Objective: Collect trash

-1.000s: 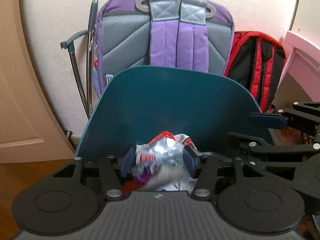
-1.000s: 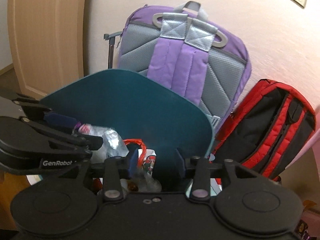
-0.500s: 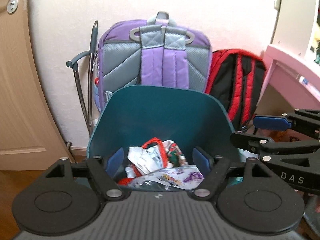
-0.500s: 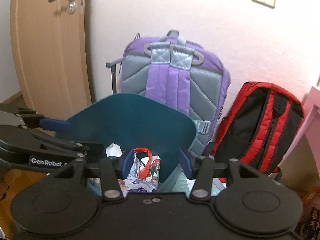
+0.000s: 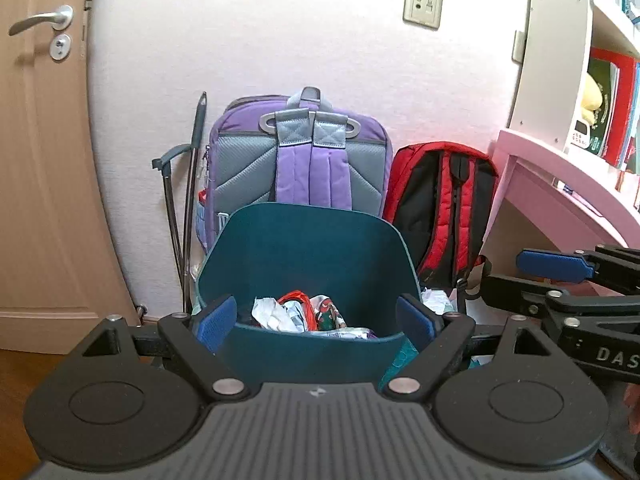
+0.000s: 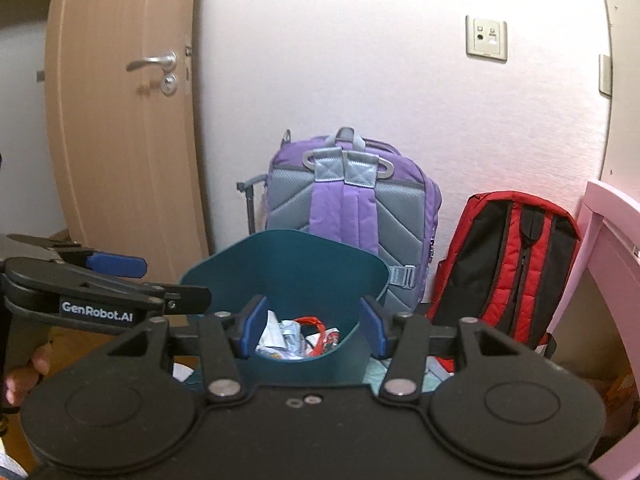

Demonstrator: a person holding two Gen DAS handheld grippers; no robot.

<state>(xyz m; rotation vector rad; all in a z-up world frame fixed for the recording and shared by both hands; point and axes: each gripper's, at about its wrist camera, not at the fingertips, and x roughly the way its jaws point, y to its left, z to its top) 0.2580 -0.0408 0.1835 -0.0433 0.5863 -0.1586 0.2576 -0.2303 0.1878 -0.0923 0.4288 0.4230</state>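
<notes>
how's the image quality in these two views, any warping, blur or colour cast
Left wrist view: sharp, but the fisheye bows the door and shelf, and the wall has a pink tint. Right wrist view: same bowing of the door, corners go dark, bin in focus.

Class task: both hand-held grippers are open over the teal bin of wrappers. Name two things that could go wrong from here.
1. The trash is heaped near the teal bin's front rim, so more wrappers might spill.
2. The bin stands close against the purple backpack and red backpack; a nudge could push it into them or tip it.
</notes>
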